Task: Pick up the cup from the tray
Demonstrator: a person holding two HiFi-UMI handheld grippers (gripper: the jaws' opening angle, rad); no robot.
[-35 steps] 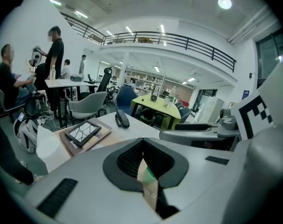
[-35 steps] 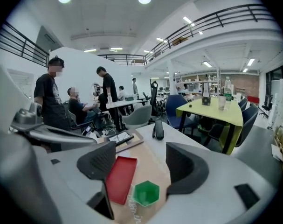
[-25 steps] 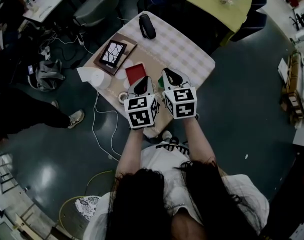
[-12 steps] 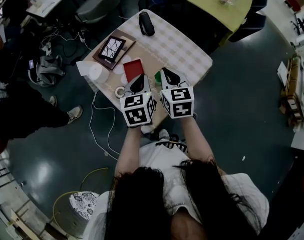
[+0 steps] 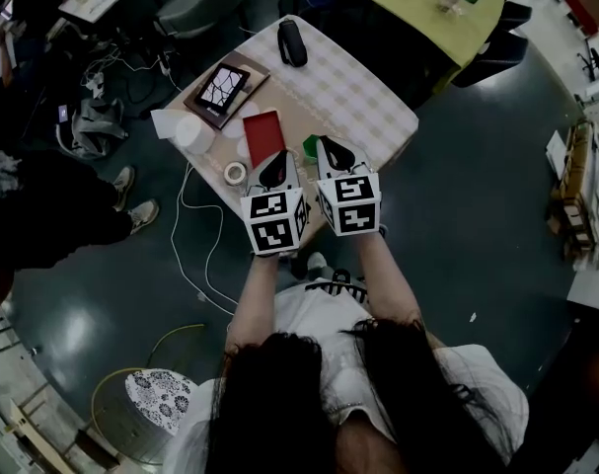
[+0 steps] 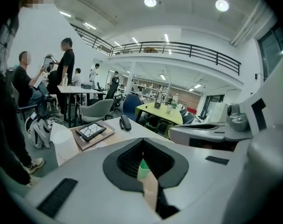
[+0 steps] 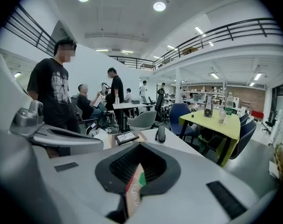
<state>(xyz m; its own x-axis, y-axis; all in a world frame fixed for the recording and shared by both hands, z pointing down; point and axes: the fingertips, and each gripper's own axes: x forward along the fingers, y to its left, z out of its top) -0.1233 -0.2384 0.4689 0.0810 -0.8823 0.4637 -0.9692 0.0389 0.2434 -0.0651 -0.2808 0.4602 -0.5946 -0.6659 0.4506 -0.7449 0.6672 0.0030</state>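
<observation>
Fingers (image 7: 124,165) together, right gripper (image 5: 331,149); green cup (image 5: 310,147) seemingly ahead.

Your left gripper (image 6: 143,169) has smooth, matt grey plastic shells, and ribbed black pads line its jaws. Ahead of the jaws, the bench (image 5: 358,92) is covered by a pale checked cloth. The cup (image 5: 311,148) between them looks like smooth green plastic.

No word or number is legible. The marker cube (image 5: 272,221) on the left gripper (image 5: 276,169) and the one on the right gripper (image 5: 336,154) carry black-and-white square code patterns, not letters. Ahead, through the right gripper's jaws, pale cursive on a brown surface (image 7: 132,193) is too blurred to read. So is the white print on the shirt (image 5: 334,287) behind both grippers.
</observation>
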